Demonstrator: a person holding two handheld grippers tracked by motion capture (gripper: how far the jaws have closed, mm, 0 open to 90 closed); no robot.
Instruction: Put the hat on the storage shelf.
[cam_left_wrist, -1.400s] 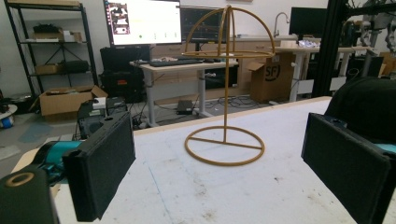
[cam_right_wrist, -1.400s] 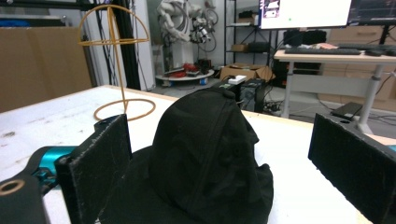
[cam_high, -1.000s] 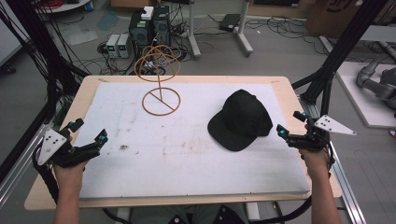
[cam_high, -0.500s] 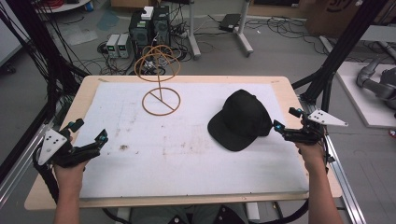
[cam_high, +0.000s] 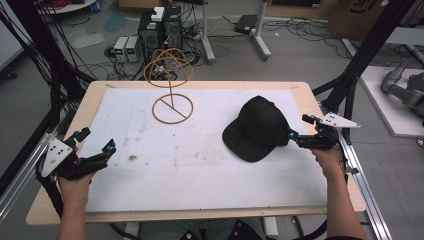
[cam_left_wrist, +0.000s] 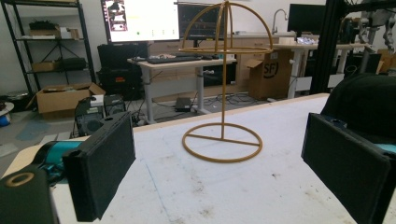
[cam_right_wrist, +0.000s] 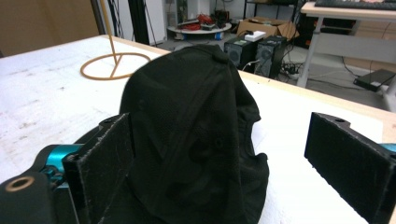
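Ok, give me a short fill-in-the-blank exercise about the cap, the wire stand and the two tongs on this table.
1. The right tongs reach for the black ____, and their jaws stand open.
2. The golden wire stand has a round base and stands ____ on the table.
3. The left tongs hover with their jaws ____, gripping nothing.
4. Seen from the high view, the cap lies to the ____ of the stand.

Missing words: cap; upright; open; right

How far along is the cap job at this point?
Nothing is finished: the black cap lies on the table, apart from the wire stand. The right gripper is open at the cap's edge, not gripping. The left gripper waits open. Grasping and moving remain.
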